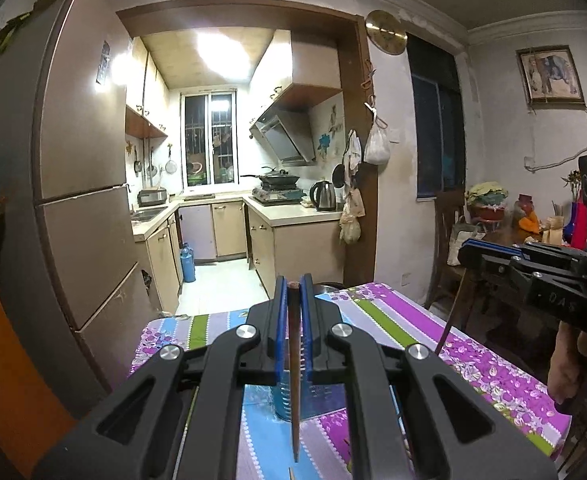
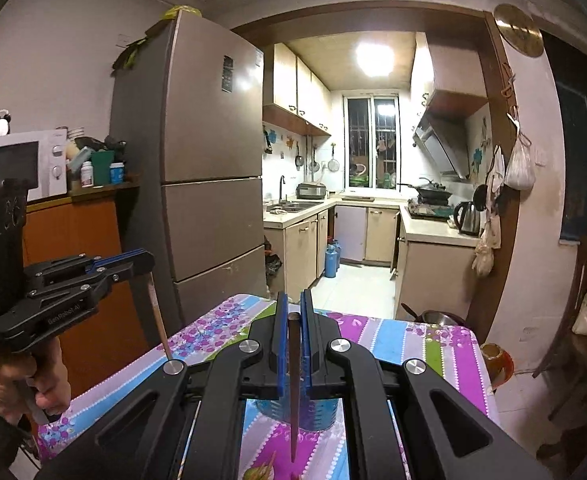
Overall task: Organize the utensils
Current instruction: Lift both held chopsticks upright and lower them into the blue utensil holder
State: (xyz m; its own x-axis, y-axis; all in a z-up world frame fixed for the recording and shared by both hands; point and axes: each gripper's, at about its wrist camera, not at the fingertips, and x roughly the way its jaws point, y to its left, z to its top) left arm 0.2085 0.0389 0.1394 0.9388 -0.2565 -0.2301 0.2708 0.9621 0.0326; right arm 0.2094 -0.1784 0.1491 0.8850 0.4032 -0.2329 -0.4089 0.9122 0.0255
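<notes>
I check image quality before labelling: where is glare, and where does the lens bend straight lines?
Left wrist view: ceiling light blows out white, fridge edge bows. Right wrist view: same lamp glares, doorway frame curves; both chopsticks stay sharp.

The left gripper (image 1: 293, 284) was clamped on a thin brown stick hanging down between its blue pads (image 1: 280, 320), held about level and a little nose-down. The right gripper (image 2: 293, 300) sat in the same pose, jaws pinched on a stick of its own. A bare hand (image 2: 33, 384) gripped the left tool's handle from below, fingers curled round it
</notes>
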